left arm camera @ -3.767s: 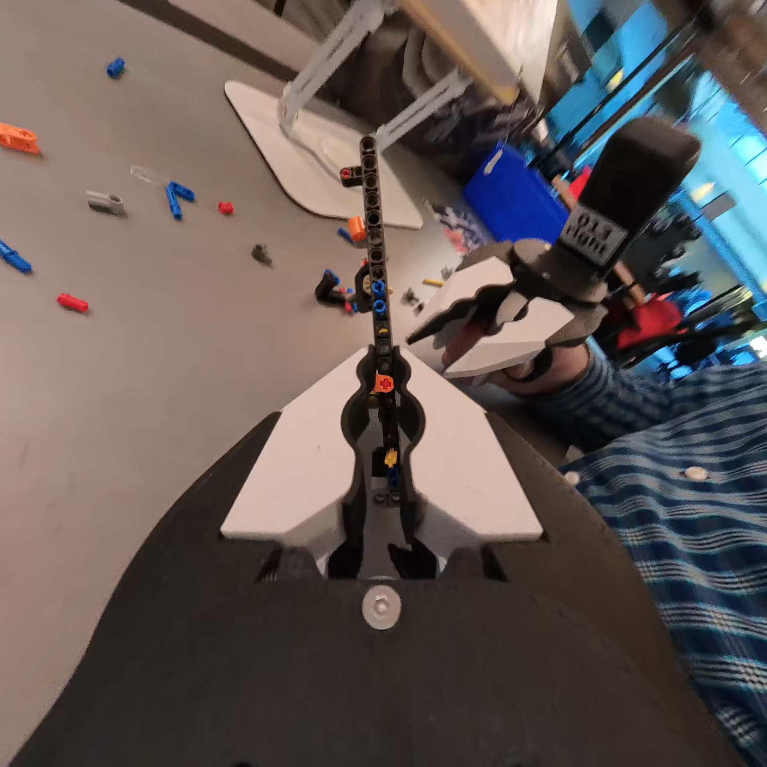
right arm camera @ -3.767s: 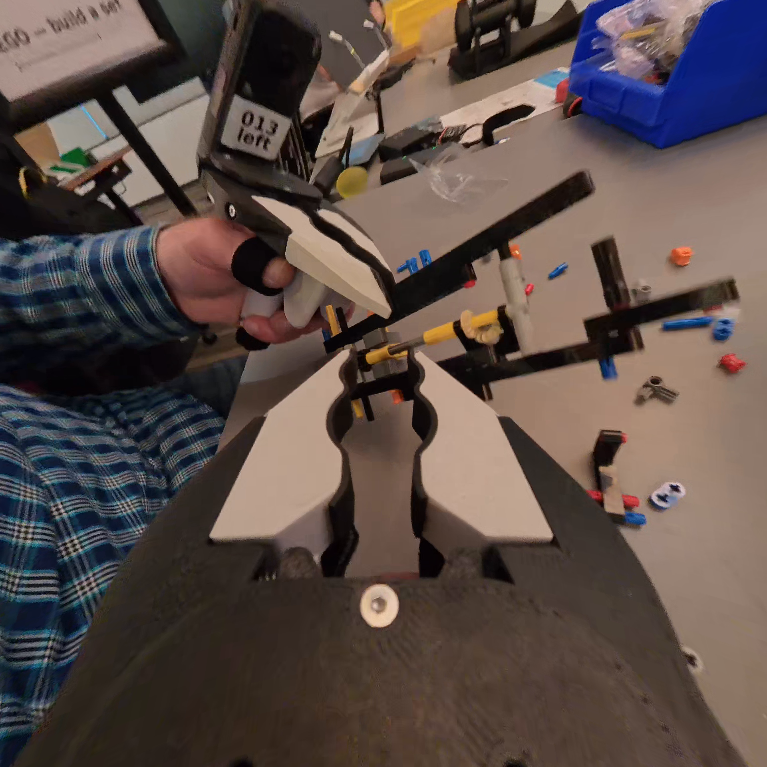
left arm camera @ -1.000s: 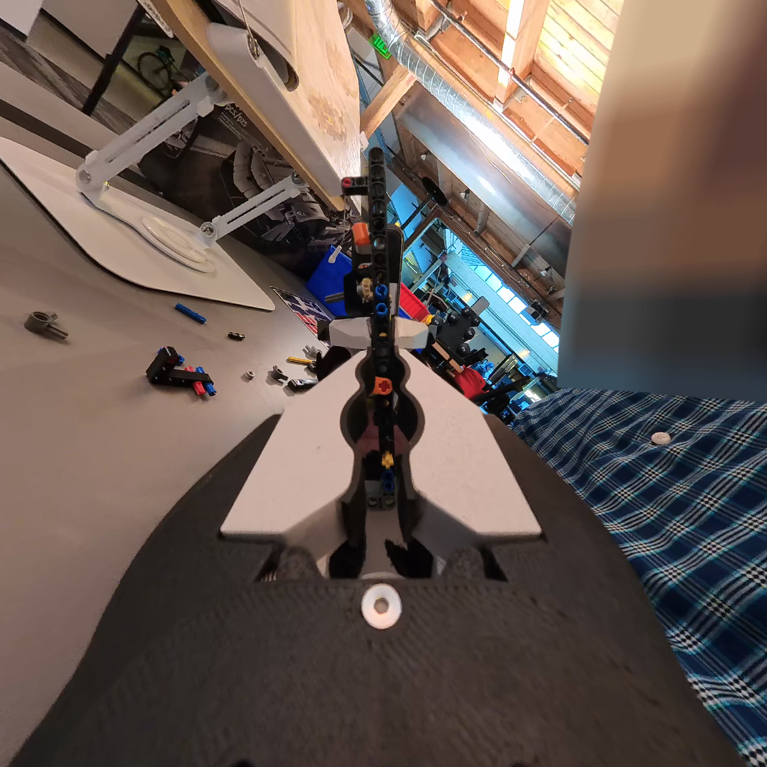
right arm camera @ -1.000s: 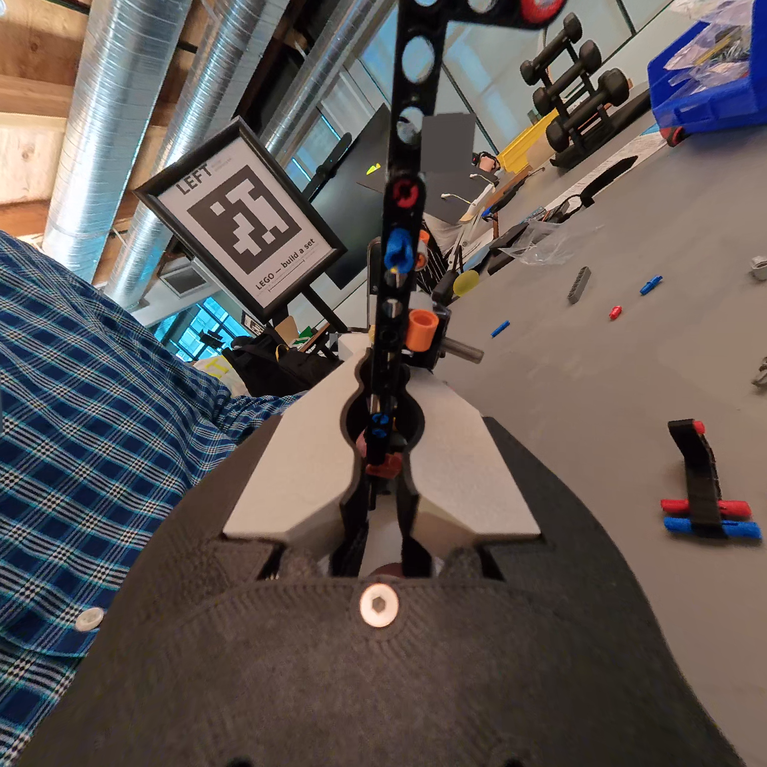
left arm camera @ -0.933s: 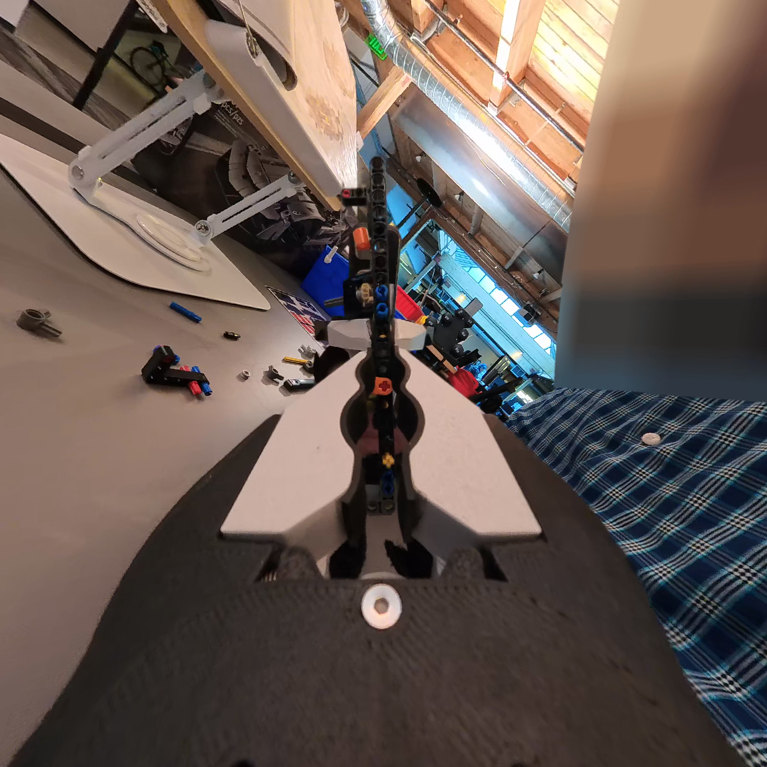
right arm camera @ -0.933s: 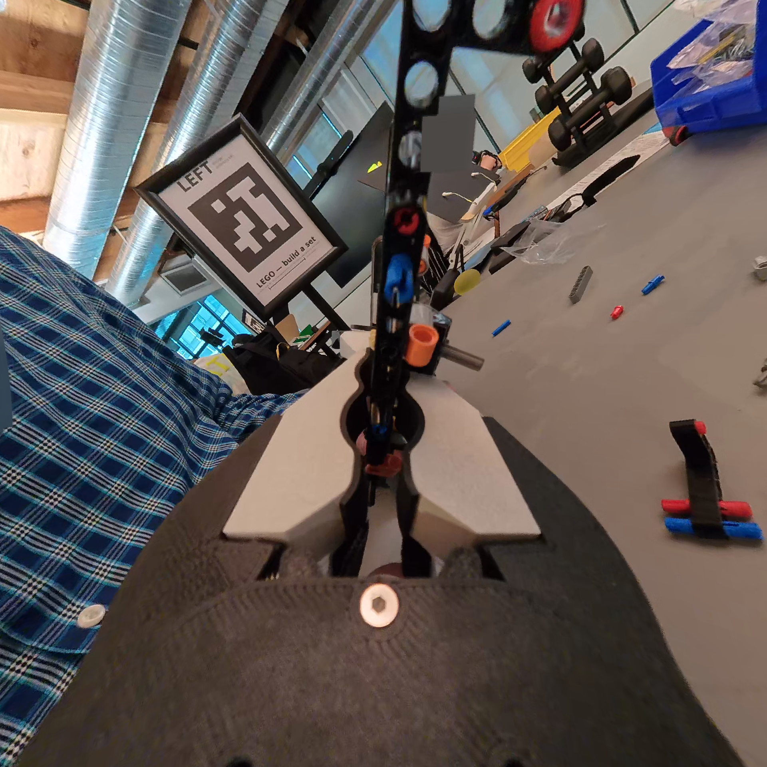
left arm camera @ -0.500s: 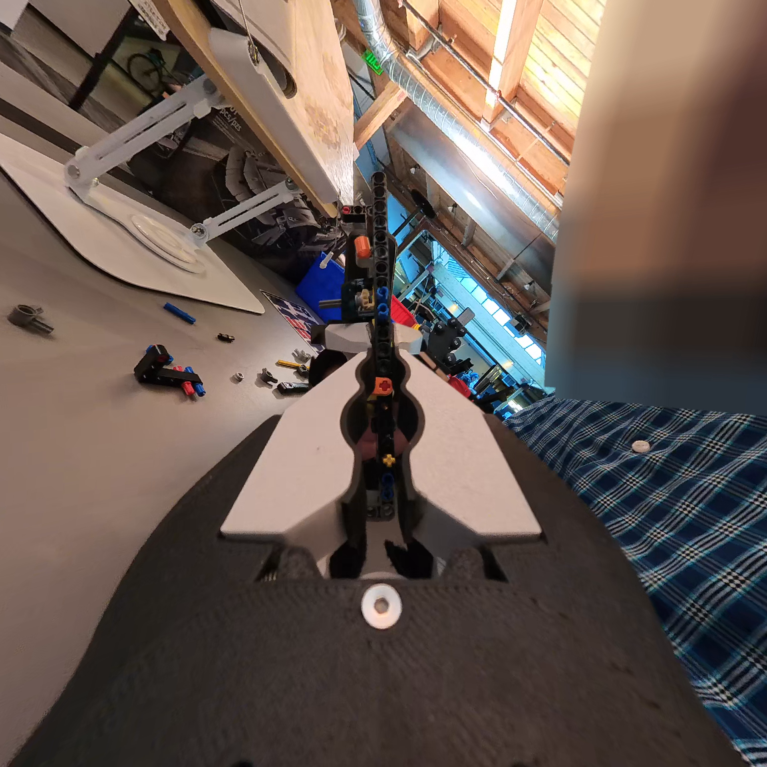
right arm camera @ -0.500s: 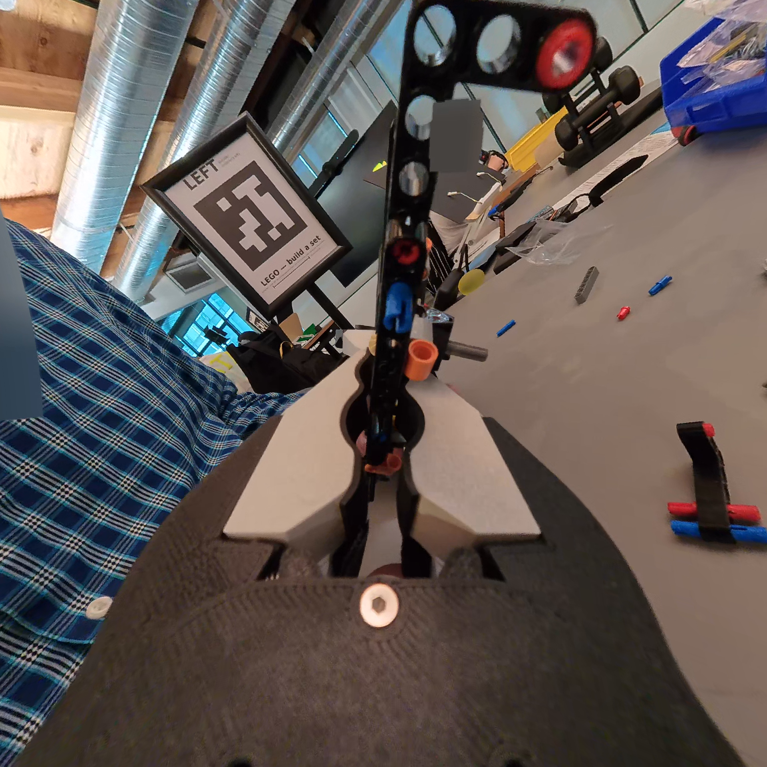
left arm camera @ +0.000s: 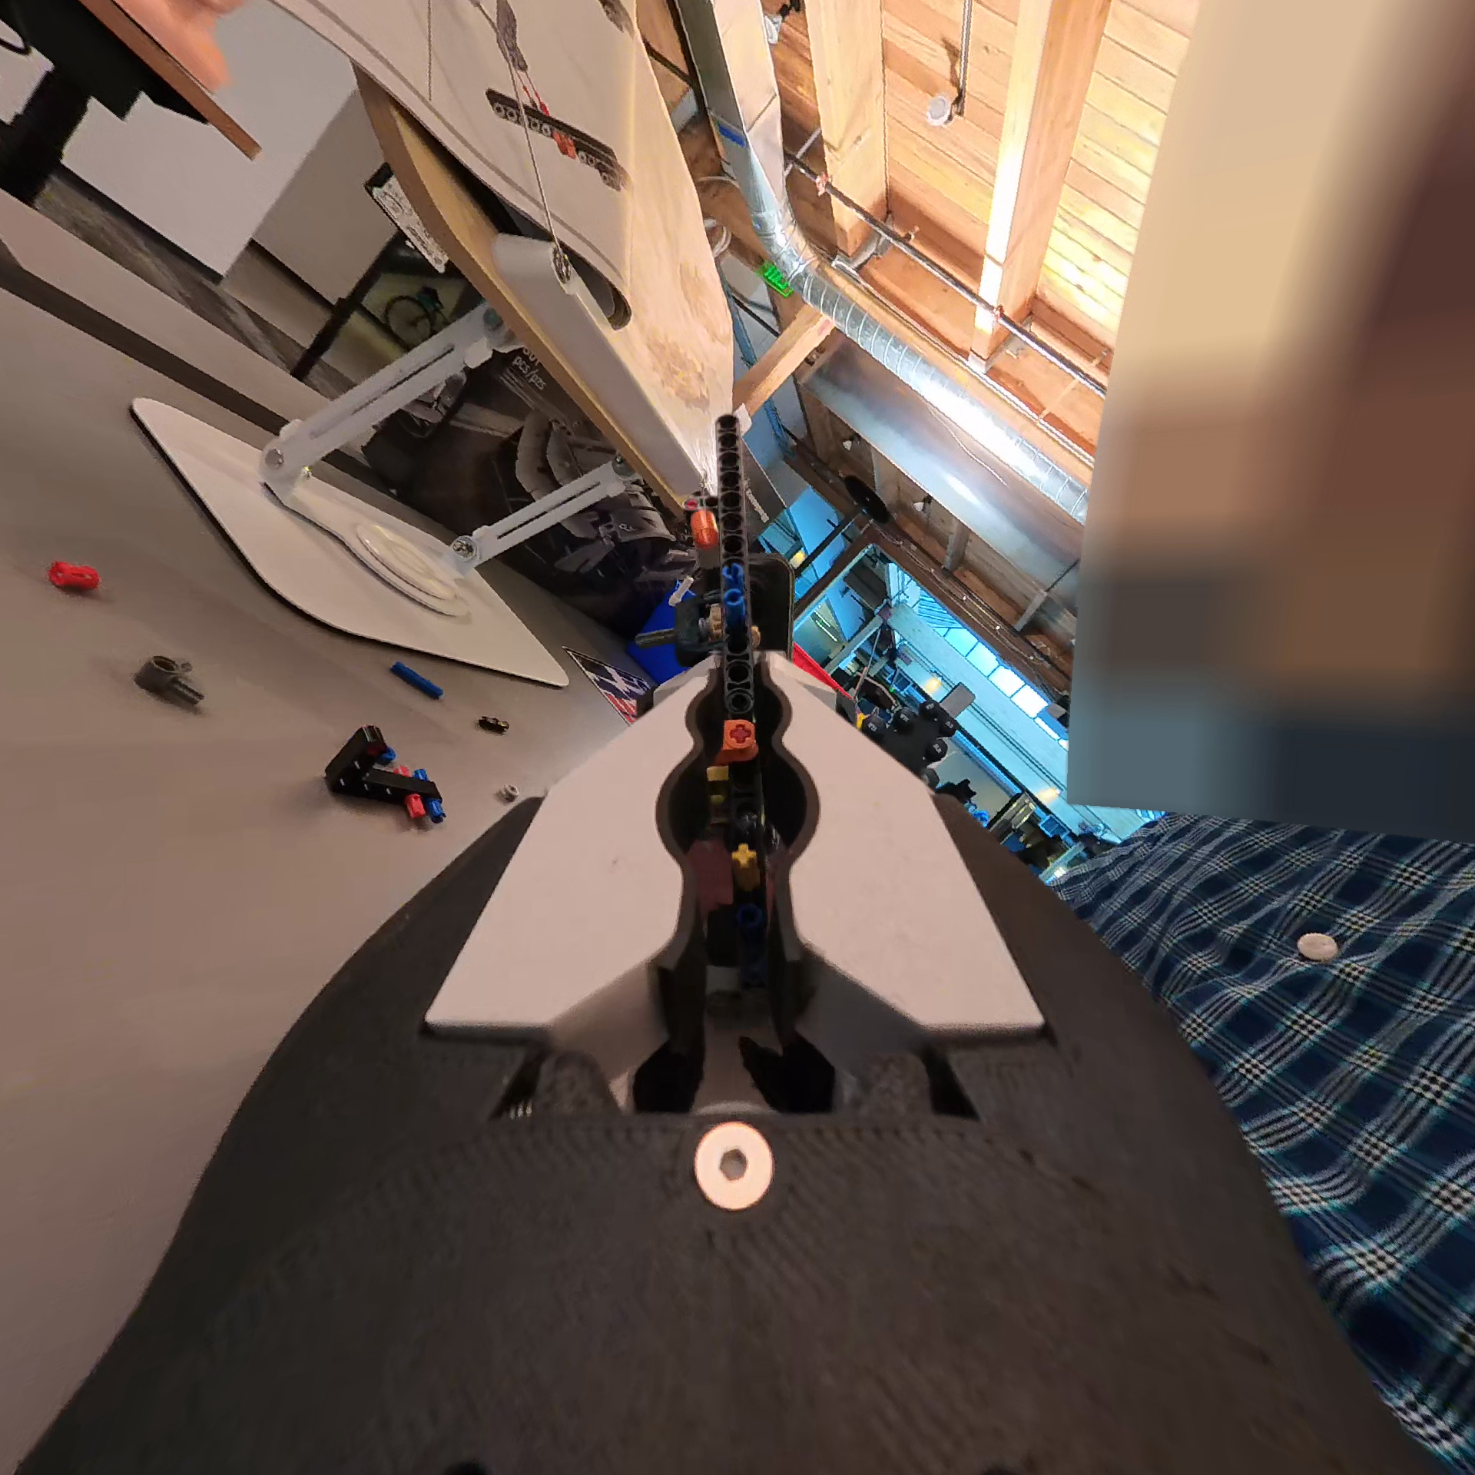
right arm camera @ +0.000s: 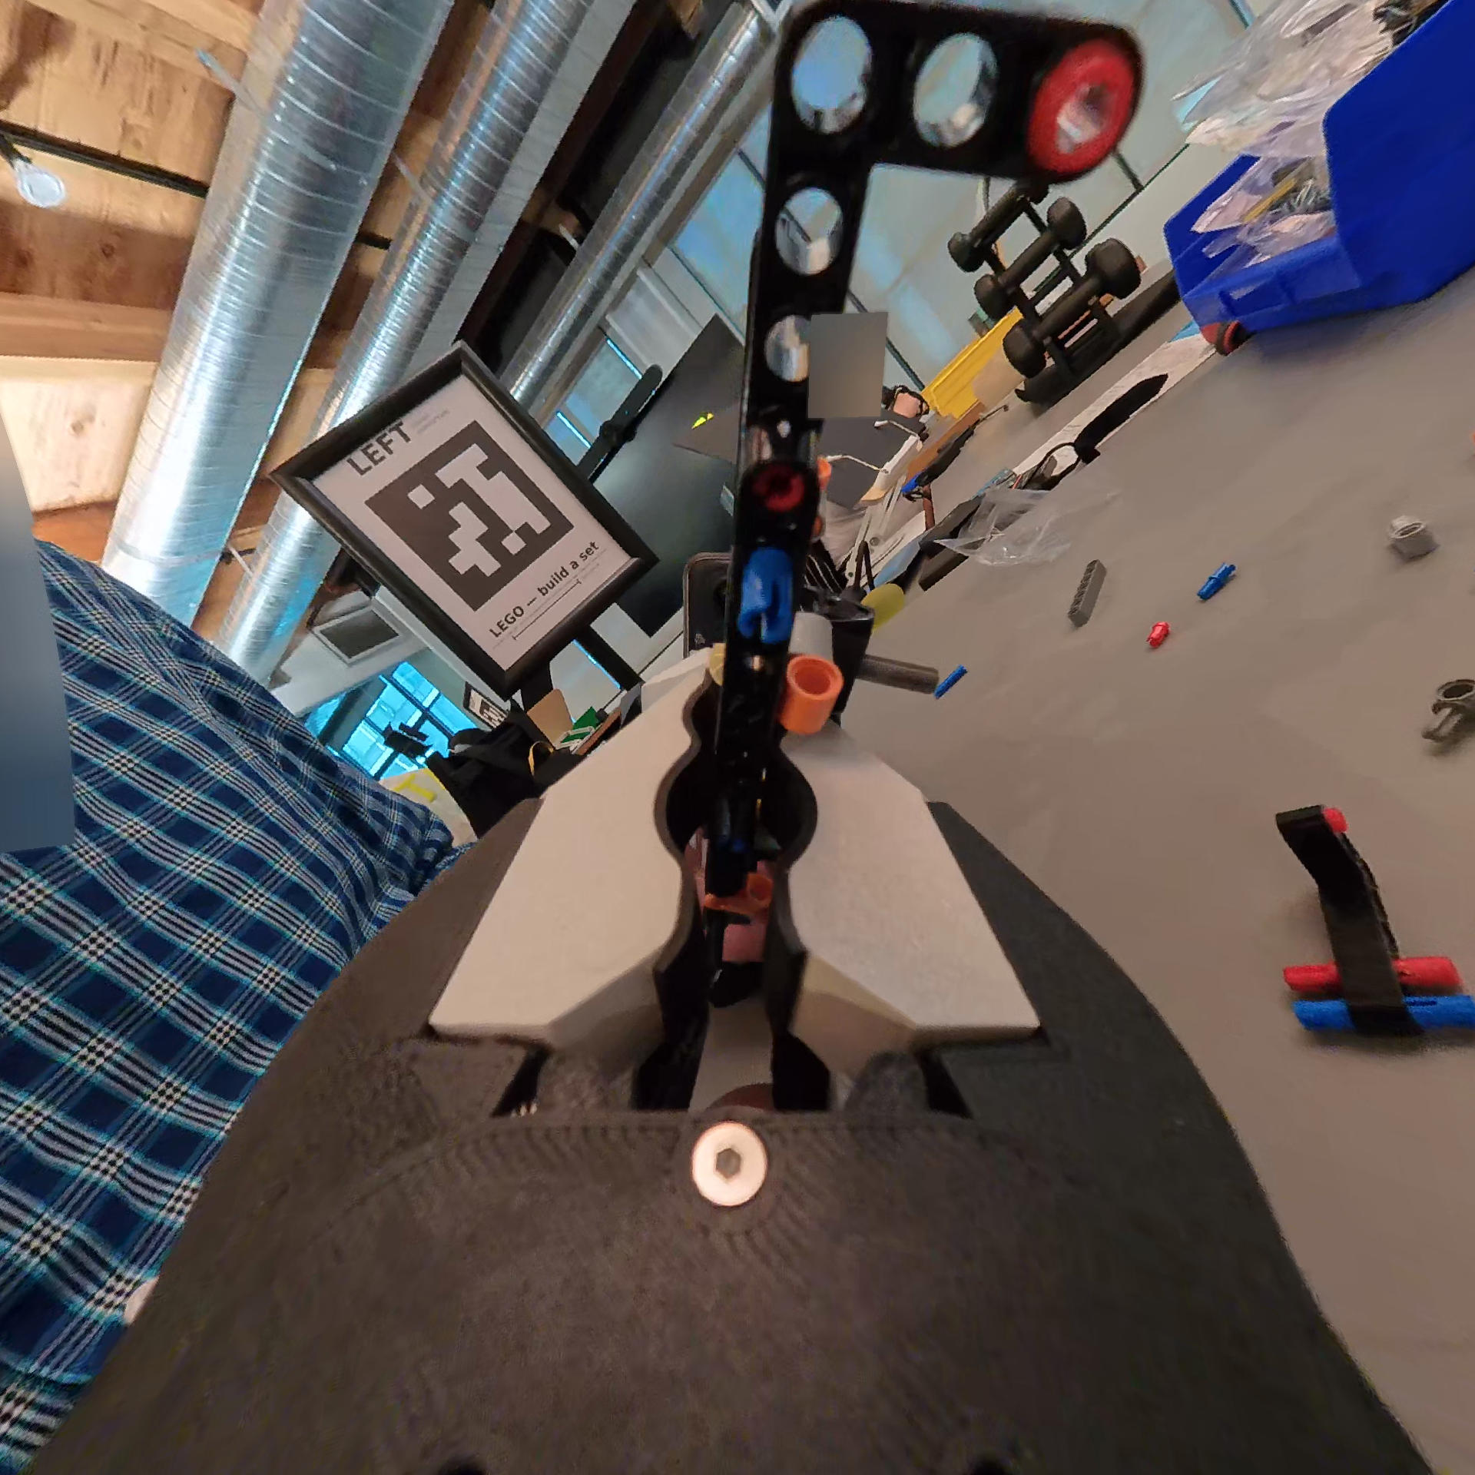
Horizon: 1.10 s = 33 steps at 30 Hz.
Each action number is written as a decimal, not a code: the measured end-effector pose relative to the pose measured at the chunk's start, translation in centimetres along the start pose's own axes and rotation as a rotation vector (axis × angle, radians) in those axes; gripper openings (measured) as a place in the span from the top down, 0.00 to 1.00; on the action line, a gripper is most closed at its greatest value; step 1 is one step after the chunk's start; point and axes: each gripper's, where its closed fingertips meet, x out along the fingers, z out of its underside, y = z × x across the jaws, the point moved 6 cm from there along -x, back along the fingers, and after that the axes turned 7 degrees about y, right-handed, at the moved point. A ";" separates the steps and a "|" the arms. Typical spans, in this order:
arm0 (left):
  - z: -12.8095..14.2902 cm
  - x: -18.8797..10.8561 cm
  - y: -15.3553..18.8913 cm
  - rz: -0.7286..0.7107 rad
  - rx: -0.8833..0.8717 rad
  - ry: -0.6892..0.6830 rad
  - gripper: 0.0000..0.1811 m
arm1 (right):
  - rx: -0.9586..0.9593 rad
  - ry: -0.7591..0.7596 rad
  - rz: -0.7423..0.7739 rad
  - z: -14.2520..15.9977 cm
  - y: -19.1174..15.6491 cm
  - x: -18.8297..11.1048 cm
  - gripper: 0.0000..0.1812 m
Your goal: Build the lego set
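The black lego beam (left arm camera: pixel 733 559) is clamped edge-on between the closed fingers of the left gripper (left arm camera: pixel 734 702) and held up off the table (left arm camera: pixel 160 878). The same assembly (right arm camera: pixel 778 447) is gripped by the right gripper (right arm camera: pixel 738 734). Loose pieces (right arm camera: pixel 1357 942) are scattered on the table's right.

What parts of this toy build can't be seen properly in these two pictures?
- Left wrist view: the lego assembly's lower end is hidden between the left gripper's fingers.
- Right wrist view: the assembly's top is cut off by the edge; its base sits inside the right gripper.
- Right wrist view: loose pieces too small to identify.
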 end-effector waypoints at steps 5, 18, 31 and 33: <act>-0.2 0.1 -0.2 0.002 -0.042 0.046 0.98 | -0.007 0.032 0.020 0.0 0.1 0.1 0.98; -0.2 0.1 -0.2 0.014 -0.052 0.061 0.98 | -0.009 0.039 0.013 0.0 0.0 0.1 0.98; -0.3 0.4 -0.3 -0.007 0.051 -0.014 0.97 | 0.019 0.027 0.023 0.0 0.3 0.2 0.98; -0.4 0.3 -0.4 -0.005 0.036 -0.001 0.97 | 0.015 0.025 0.025 0.0 0.3 0.2 0.98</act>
